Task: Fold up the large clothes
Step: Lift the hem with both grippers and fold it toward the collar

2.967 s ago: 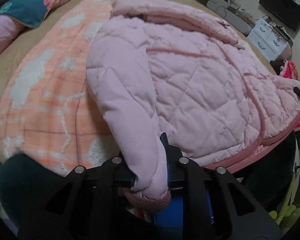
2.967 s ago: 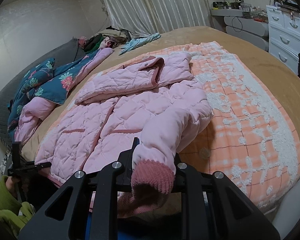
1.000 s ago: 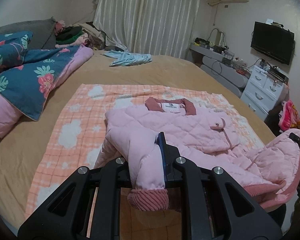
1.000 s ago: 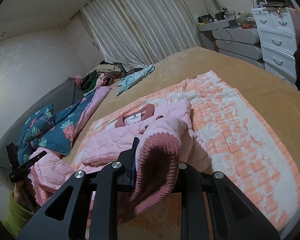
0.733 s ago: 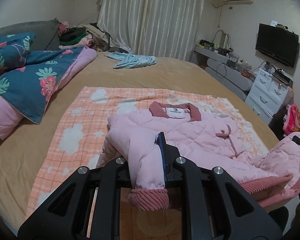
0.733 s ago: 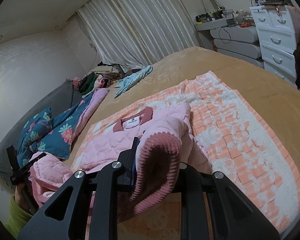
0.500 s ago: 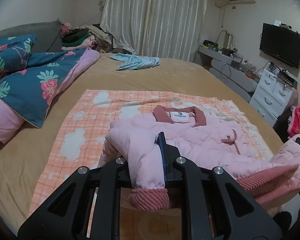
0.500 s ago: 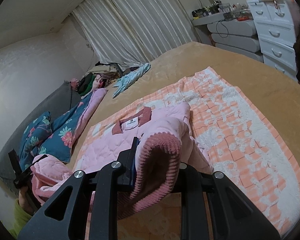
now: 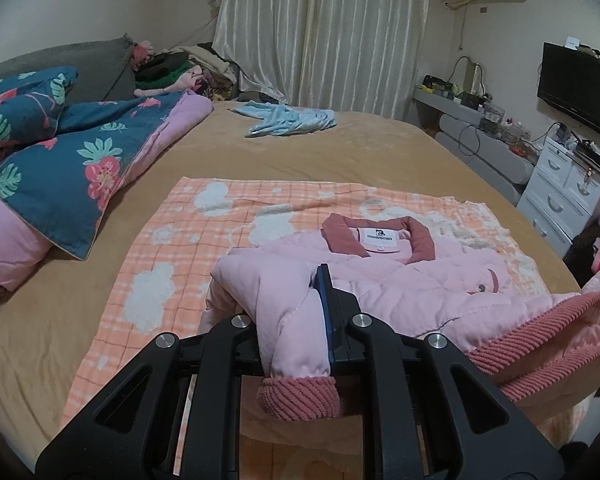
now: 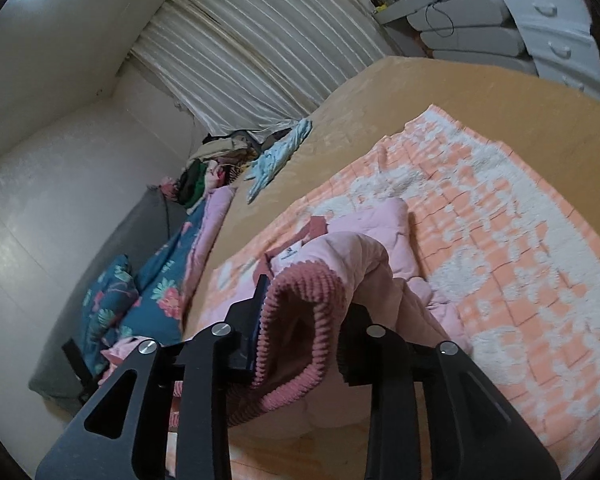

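Pink quilted jacket [image 9: 412, 280] lying on an orange-and-white checked blanket [image 9: 172, 248] spread over a tan bed [image 9: 332, 156], collar [image 9: 380, 236] with its white label toward the far side. Both sleeves are drawn toward the near edge, each cuff in one pair of tongs.

Left gripper [image 9: 300, 316] — jaws shut on the left sleeve [image 9: 276, 304]; the pale sleeve runs from the jacket's shoulder straight in between the black fingers, and its ribbed rose cuff [image 9: 300, 398] hangs out just below them.

Right gripper [image 10: 304, 316] — tilted view; the other cuff [image 10: 300, 320], mouth open toward the camera, sits between the fingers. The jaws have just been opening: the blue pad on the left still touches the ribbing, while the right finger's contact is hidden by the fabric, so whether the grip holds cannot be told. The sleeve arches back from the jaws to the jacket body.

Beyond — a floral quilt [image 9: 60, 160] at the left of the bed, a light-blue garment [image 9: 288, 120] near the curtain [image 9: 320, 32], white drawers [image 9: 568, 196] at right.
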### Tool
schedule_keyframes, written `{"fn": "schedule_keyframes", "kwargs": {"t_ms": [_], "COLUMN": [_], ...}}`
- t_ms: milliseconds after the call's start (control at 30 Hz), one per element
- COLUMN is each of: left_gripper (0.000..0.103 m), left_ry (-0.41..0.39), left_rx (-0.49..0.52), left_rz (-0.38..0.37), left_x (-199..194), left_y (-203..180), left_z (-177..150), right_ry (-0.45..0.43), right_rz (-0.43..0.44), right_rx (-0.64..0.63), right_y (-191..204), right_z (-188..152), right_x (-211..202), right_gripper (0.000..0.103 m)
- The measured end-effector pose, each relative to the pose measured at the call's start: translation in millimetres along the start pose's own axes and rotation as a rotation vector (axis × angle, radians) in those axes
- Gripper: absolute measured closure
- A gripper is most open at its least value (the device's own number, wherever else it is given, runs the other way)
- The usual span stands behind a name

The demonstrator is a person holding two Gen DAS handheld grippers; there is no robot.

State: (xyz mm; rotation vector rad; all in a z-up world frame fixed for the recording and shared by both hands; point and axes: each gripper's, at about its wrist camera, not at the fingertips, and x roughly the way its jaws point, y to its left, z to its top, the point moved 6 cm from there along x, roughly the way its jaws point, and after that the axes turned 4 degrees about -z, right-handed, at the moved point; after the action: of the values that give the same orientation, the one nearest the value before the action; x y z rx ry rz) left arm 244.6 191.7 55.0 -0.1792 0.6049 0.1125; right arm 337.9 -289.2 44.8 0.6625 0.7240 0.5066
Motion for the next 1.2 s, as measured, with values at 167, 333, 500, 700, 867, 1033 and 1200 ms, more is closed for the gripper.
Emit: {"fn": "schedule_keyframes", "kwargs": {"t_ms": [167,333,500,700,867,1033,1200], "left_gripper": [0.094,0.094,0.094,0.093,0.093,0.093,0.091], "left_ry": [0.006,0.019,0.02,0.021,0.023,0.021,0.017], "left_rx": [-0.024,-0.047,-0.056,-0.058,-0.063,-0.073,-0.095], "left_rz": [0.008,0.026,0.028,0.029,0.032,0.029,0.004], "left_x": [5.5,17.7,24.2,26.1,29.7,31.0,23.6], "left_y": [6.2,14.3,17.9,18.8,20.5,21.8,23.2], "left_z": [3.2,6.3,7.7,8.2,9.6,8.6,8.1], "right_ry": [0.013,-0.018,-0.14,-0.252,-0.147,-0.061,-0.093], "right_rz": [0.022,0.064,0.086,-0.05,-0.194,-0.224,-0.207], "right_rx": [0.018,0.012,-0.043,-0.158,-0.263,-0.357,-0.425], "right_y": [5.2,12.0,7.3,-25.1,-45.5,-37.6,-26.0], "right_z": [12.3,23.8,28.2,-1.7,-30.8,-37.3,-31.1], "right_x": [4.5,0.9,-28.0,-49.8,-4.1,40.2,52.0], "right_gripper": [0.061,0.037,0.021,0.013,0.013,0.031,0.085]}}
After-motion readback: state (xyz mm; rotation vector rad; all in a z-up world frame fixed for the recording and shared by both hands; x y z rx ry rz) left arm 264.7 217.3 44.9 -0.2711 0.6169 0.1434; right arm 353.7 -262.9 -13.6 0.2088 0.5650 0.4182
